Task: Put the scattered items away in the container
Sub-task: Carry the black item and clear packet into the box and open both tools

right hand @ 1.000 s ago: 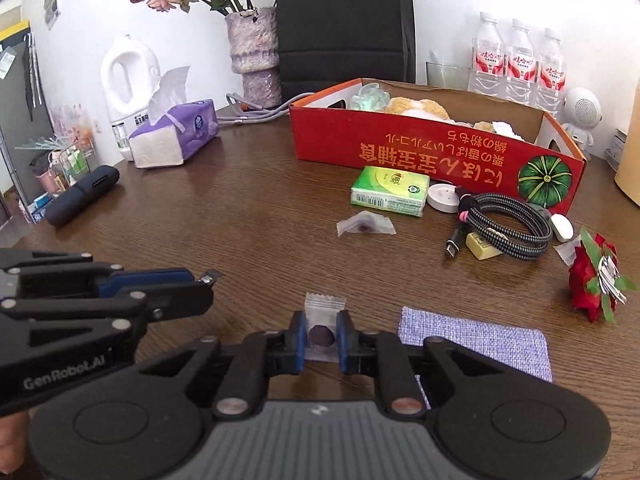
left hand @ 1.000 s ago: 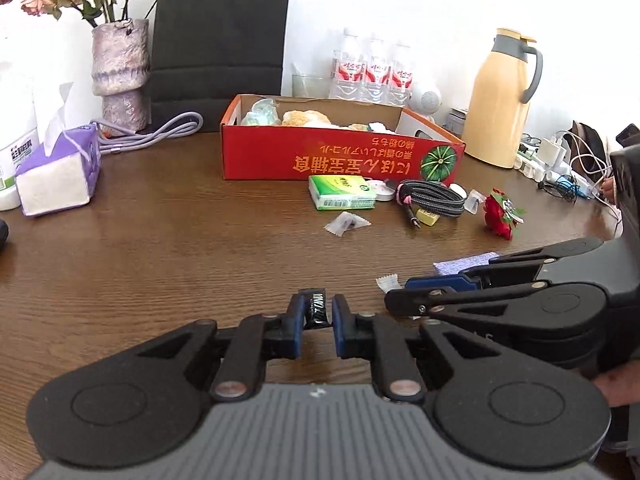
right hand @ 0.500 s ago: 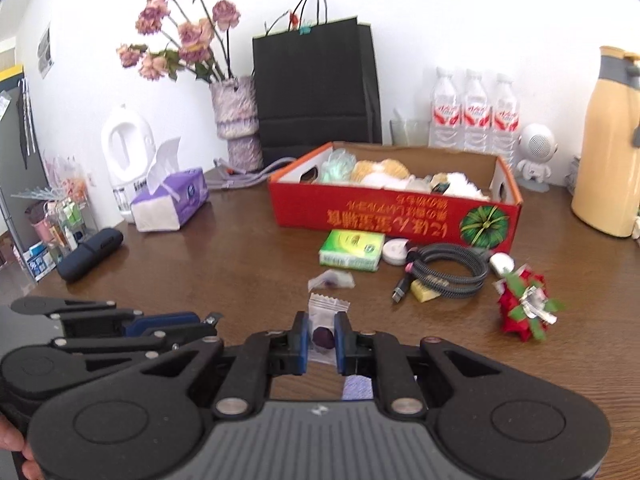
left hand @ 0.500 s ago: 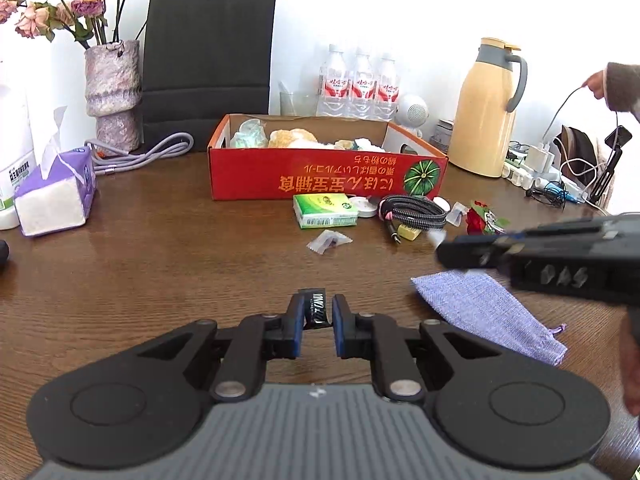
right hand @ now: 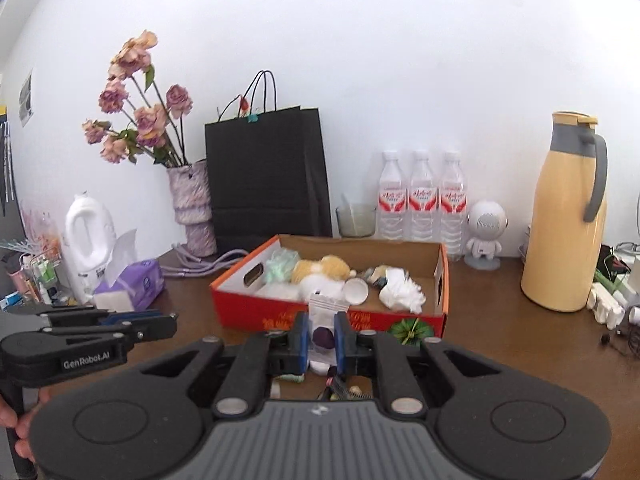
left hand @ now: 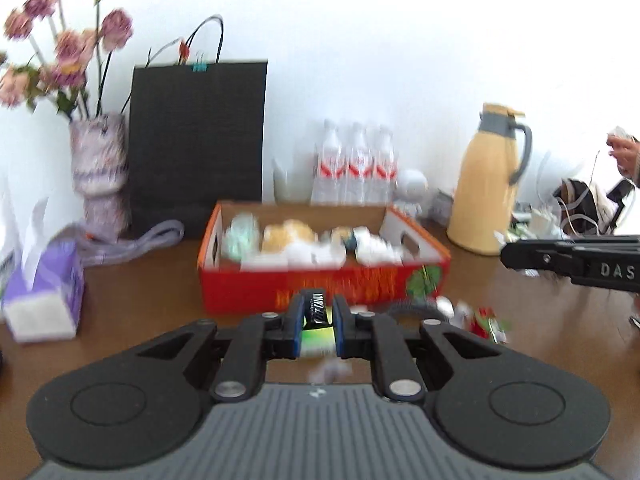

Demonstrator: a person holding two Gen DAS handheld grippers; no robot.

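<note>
- Left wrist view: the left gripper point(left hand: 317, 322) is closed on a small black packet point(left hand: 316, 308) with white letters, held upright between its blue pads, above the table.
- The picture is blurred. The red cardboard box point(left hand: 320, 288) stands on the brown table point(left hand: 140, 292) just ahead of the gripper and is already filled with soft, pale things.
- A green packet point(left hand: 318, 338) lies on the table under the fingers, and a red flower ornament point(left hand: 486, 320) lies to the right, near the box.
- The right gripper point(left hand: 572, 260) comes in from the right edge, level with the box; its side hides what it holds.
- Right wrist view: the right gripper point(right hand: 321, 336) clamps a clear candy wrapper point(right hand: 323, 328) with a dark purple sweet inside, in front of the near wall of the red cardboard box point(right hand: 436, 312).
- Inside the box there are a mint-green pouf, a yellow plush thing, a white round lid and crumpled white paper.
- The left gripper point(right hand: 158, 326) is seen at the left, beside the box; its grip is not clear from this side.
- Behind the box stand a black paper bag point(right hand: 264, 176), three water bottles point(right hand: 422, 196) and a yellow thermos jug point(right hand: 564, 216).
</note>
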